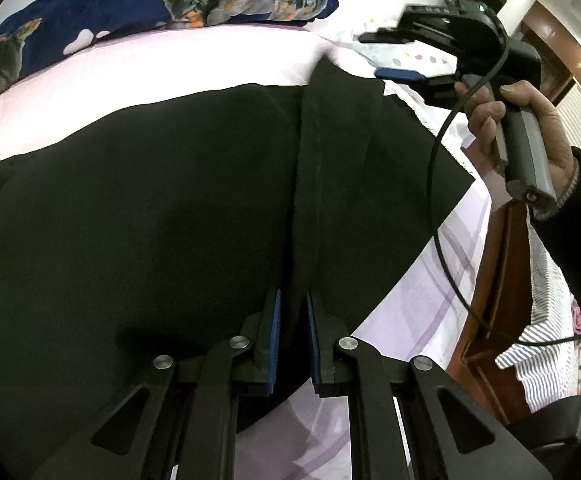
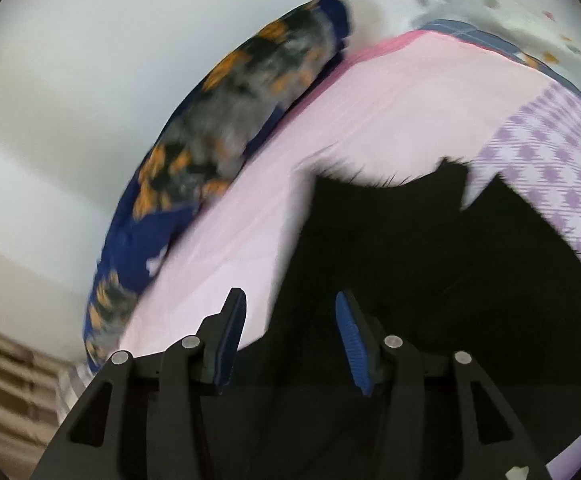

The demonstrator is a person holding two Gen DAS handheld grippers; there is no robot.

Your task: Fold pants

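Black pants lie spread on a pink bed sheet, with a folded strip running up the middle. My left gripper is shut on the near edge of that strip. My right gripper is held in a hand above the far right corner of the pants, its jaws apart. In the blurred right wrist view the right gripper is open and empty, above the pants and sheet.
A navy pillow with an orange dog print lies along the far side of the bed, also in the right wrist view. A wooden bed frame and striped cloth are at right. A cable hangs from the right gripper.
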